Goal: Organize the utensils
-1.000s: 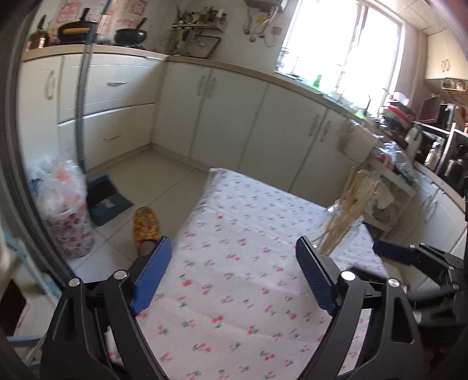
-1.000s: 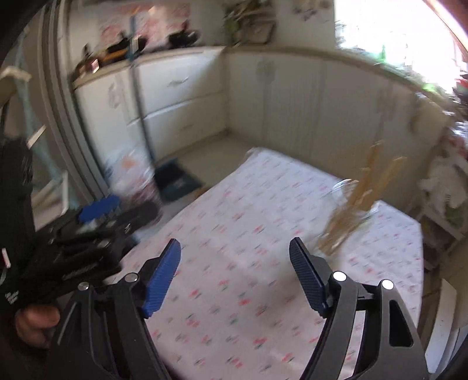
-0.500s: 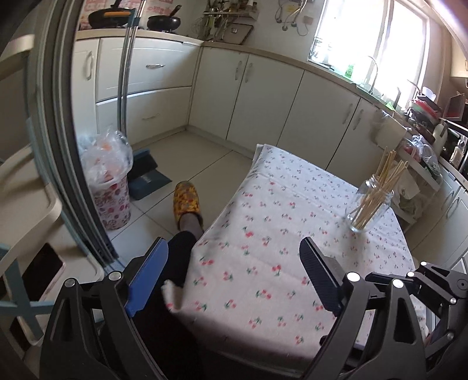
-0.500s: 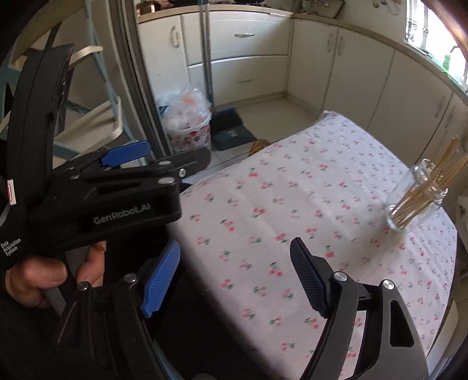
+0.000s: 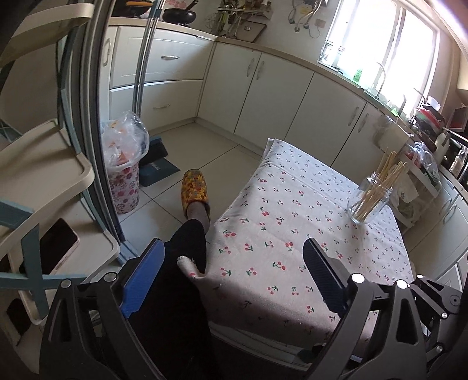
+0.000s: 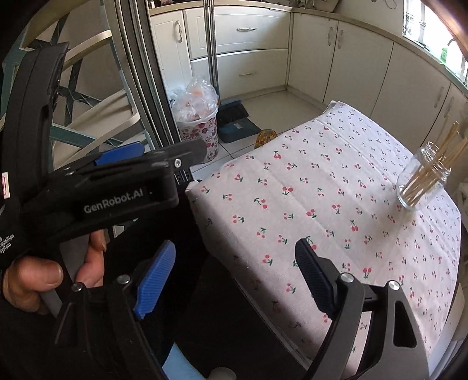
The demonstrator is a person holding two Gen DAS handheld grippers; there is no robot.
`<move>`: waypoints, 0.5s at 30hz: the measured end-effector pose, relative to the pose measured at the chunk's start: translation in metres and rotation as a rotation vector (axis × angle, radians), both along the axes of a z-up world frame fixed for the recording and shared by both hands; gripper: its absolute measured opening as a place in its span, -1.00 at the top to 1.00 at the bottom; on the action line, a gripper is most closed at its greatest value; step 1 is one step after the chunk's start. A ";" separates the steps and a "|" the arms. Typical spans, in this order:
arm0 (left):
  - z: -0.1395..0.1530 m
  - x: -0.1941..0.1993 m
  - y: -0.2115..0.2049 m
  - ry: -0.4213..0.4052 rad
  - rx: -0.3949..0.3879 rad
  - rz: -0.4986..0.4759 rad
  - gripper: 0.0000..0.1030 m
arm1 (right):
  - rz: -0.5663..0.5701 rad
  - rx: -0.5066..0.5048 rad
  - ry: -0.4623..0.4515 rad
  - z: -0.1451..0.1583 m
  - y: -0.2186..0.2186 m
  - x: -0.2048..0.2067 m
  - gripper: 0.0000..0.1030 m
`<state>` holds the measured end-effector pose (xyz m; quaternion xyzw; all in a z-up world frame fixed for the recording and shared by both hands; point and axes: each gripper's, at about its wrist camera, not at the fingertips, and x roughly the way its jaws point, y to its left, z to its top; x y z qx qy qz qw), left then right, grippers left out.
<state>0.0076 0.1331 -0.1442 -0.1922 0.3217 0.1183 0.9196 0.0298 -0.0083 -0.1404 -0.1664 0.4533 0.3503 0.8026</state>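
Both grippers have been drawn back from over the table point(image 5: 292, 187) toward its near edge, the left gripper point(image 5: 234, 277) and right gripper point(image 6: 234, 274) having just been opened wider, nothing between the jaws; the chopsticks point(image 5: 377, 187) are seen standing in the glass jar point(image 5: 370, 204) at the far corner, suggesting tidying is finished; a slippered foot point(image 5: 195, 190) and bin point(image 5: 124, 175) lie beside, nothing obstructing

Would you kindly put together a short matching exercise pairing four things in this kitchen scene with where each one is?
Things:
1. glass jar of chopsticks
2. yellow slipper
3. phone
4. black pan

Places:
A. on the counter
B. on the floor beside the table
C. on the cherry-print tablecloth
D. on a cream shelf at the left

Pairs: 1-C, 2-B, 3-D, 4-A
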 end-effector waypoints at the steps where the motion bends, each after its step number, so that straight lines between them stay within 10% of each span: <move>1: 0.000 -0.001 0.001 0.001 -0.004 0.002 -0.79 | -0.011 -0.002 -0.001 0.000 0.000 -0.001 -0.60; 15: 0.010 -0.016 -0.011 0.029 0.018 -0.094 -0.85 | -0.264 0.051 0.006 0.012 -0.042 -0.022 -0.70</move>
